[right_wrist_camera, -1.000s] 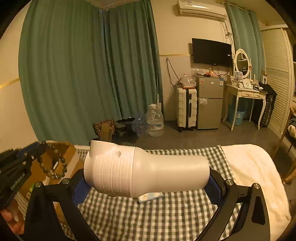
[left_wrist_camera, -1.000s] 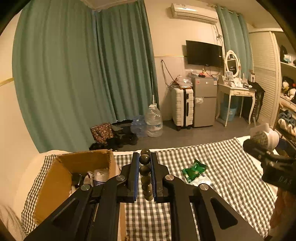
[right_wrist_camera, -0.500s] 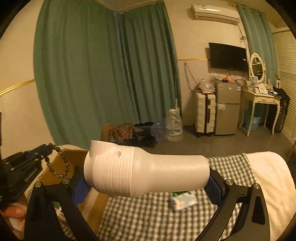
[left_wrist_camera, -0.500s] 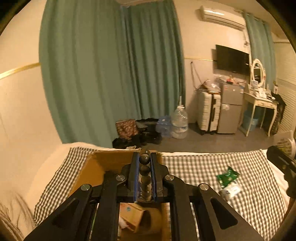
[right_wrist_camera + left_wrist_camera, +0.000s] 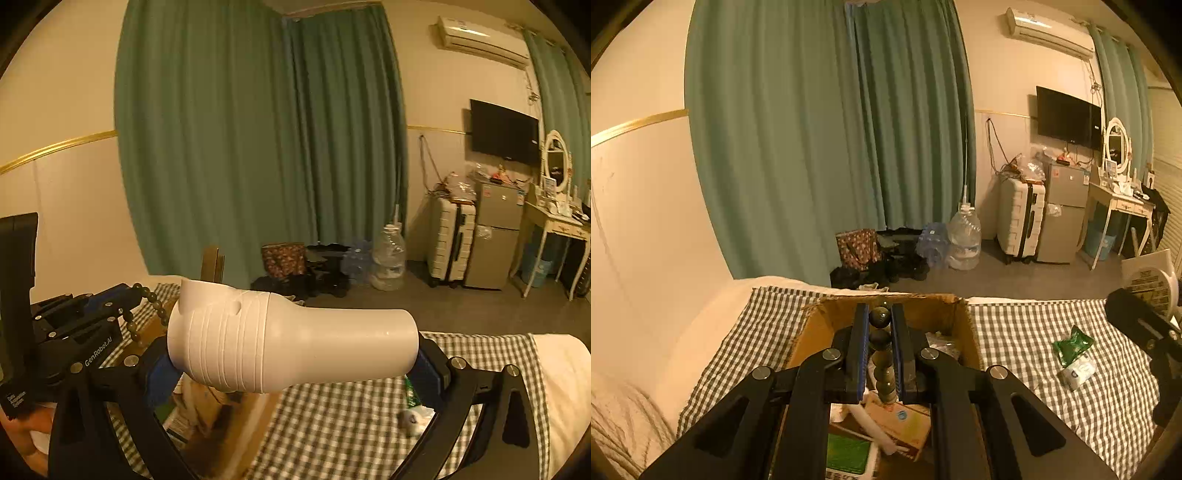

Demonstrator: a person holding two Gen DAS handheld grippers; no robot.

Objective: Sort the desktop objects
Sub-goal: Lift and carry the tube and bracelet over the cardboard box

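**Both hands loaded, over the box**

The bed [image 5: 1034, 354], covered in a checked cloth, carries everything here, and the cardboard box [image 5: 956, 321] at its left end is the landmark. The box stands open-topped and already holds a small carton, a green-labelled pack and some white paper.

The white bottle [image 5: 291, 343] is the biggest thing in hand. It lies crosswise in the right gripper [image 5: 291, 369], jaws spread wide and clamped on its two ends, and it hangs just right of the box, over the box's near right edge and the cloth.

The left gripper [image 5: 879, 332] is directly above the box's open top. Its jaws are nearly together, pinched on a bead bracelet [image 5: 881, 343] whose dark beads run up between the pads; in the right view the loop dangles below them.

On the cloth well right of the box lie a green packet [image 5: 1071, 345] and, just beside it, a white tissue pack [image 5: 1078, 371].

The step in hand looks like the drop-off. Next, the left jaws probably need only part to let the bracelet fall in; the bottle would have to come further left over the opening first.
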